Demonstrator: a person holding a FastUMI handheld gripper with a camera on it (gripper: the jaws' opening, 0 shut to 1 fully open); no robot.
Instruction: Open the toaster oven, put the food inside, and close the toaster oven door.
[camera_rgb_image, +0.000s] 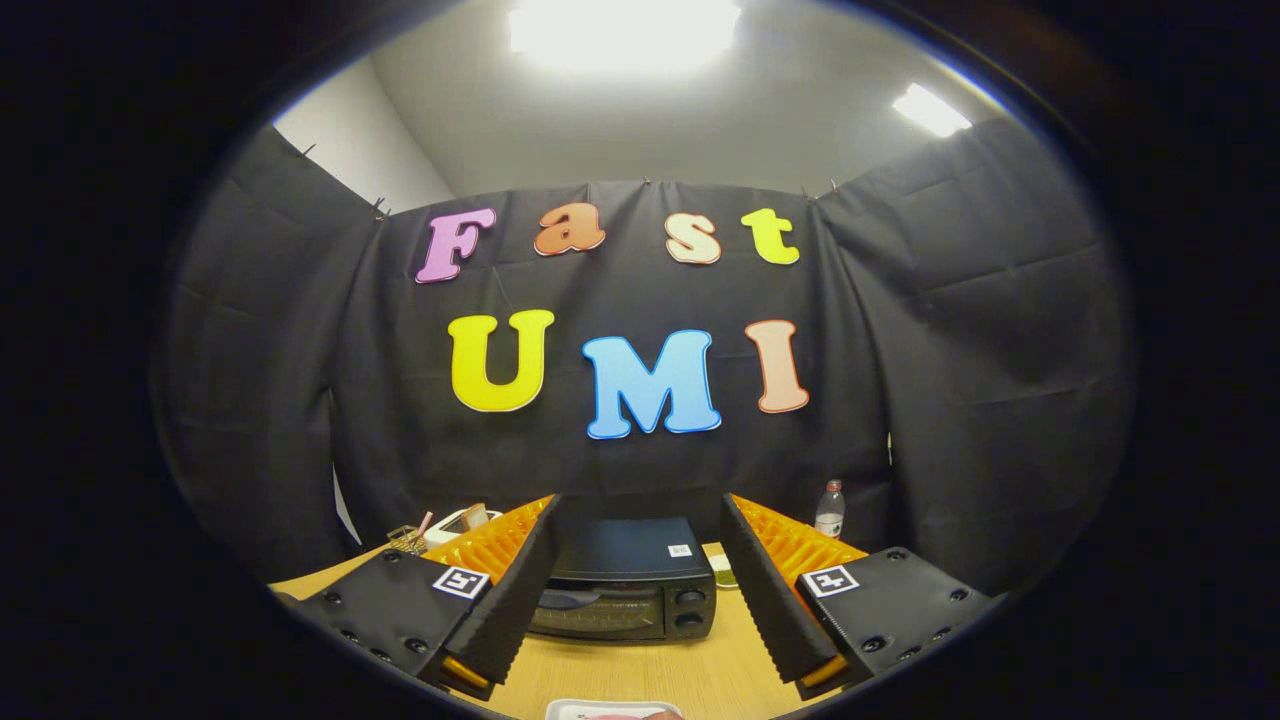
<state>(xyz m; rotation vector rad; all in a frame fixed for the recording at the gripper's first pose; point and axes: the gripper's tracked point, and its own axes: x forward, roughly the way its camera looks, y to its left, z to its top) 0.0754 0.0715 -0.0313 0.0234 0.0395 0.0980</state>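
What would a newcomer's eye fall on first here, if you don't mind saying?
Probably the black toaster oven, sitting door-shut on the wooden table just beyond the open gripper, framed between its fingers. Next, the white plate at the table's near edge. Farther back, a small bottle stands to the oven's right, against the wall.

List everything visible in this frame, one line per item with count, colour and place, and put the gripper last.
toaster oven: one, black, on the table beyond the fingers, seen between them, door closed.
table: one, light wood, under the oven.
plate: one, white, nearest the camera, between the fingers; holds something pinkish, too cropped to identify.
bottle: one, clear with a red cap, behind the oven toward the wall.
small green item: one, beside the oven; too small to identify.
clutter: a white object and a few small items at the table's far corner; unclear.
gripper: one, jaws wide apart, holding nothing, well short of the oven.
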